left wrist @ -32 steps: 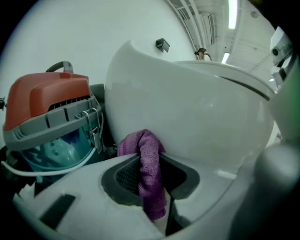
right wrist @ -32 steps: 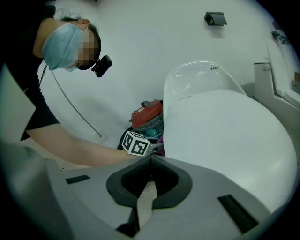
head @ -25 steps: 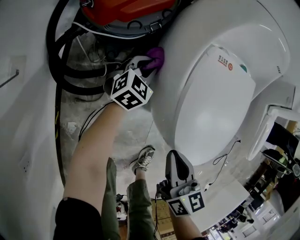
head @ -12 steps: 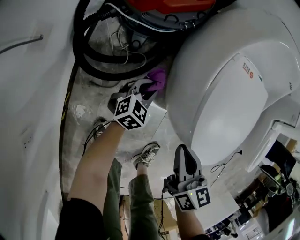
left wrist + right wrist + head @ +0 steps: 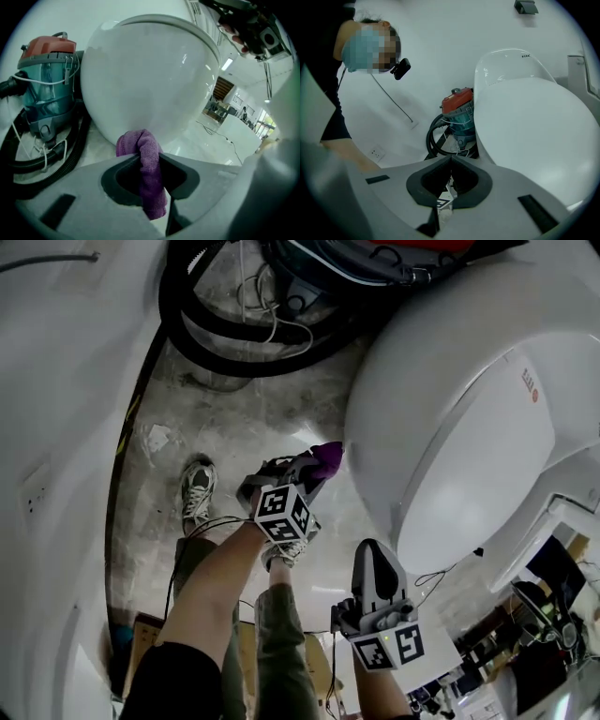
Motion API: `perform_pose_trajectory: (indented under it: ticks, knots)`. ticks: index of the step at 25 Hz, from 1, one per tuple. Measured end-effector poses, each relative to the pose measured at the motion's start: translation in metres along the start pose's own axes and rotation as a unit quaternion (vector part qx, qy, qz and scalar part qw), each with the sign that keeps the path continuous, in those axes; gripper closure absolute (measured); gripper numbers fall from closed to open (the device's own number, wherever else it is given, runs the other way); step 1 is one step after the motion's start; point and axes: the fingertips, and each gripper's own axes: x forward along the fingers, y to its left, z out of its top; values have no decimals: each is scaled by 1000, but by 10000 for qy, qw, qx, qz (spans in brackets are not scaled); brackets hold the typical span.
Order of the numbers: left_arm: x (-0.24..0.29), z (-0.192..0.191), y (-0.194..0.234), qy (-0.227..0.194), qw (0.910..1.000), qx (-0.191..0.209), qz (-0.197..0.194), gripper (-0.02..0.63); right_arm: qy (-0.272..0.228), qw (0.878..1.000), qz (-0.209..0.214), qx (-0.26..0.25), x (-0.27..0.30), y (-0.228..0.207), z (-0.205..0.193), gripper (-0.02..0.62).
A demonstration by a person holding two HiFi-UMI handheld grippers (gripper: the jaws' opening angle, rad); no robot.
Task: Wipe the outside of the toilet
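Note:
The white toilet (image 5: 469,418) fills the right of the head view; its rounded bowl (image 5: 145,79) looms ahead in the left gripper view. My left gripper (image 5: 317,467) is shut on a purple cloth (image 5: 326,457), and the cloth (image 5: 143,161) bulges past the jaw tips right against the bowl's lower outside wall. My right gripper (image 5: 367,559) hangs lower, beside the bowl's front, its jaws closed together with nothing between them. From the right gripper view the toilet (image 5: 534,122) rises at the right.
A teal and red vacuum cleaner (image 5: 44,84) with a thick black hose (image 5: 225,329) stands on the floor behind the toilet. My shoes (image 5: 195,495) rest on the grey floor. A white wall (image 5: 47,474) runs along the left.
My left gripper, with the purple cloth, has slid down the bowl's side, away from the vacuum cleaner and toward me. The right gripper has stayed about where it was.

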Motion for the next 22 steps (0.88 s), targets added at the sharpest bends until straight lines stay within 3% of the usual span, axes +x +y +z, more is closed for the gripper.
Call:
perform_pose_trajectory:
  ticks: [7,17,22]
  knots:
    - [26,24,41,-219,9997,27,67,518,-86,9989,-418,191,-13,-22,-5,595]
    - [29,91,178,-378,9970,368,565,517,-440,9927,-881,697,-16,-29,6,595]
    - [24,118,236,-197,9964,306,762,517,-625,9876,-1126,893,-25,-27,11,595]
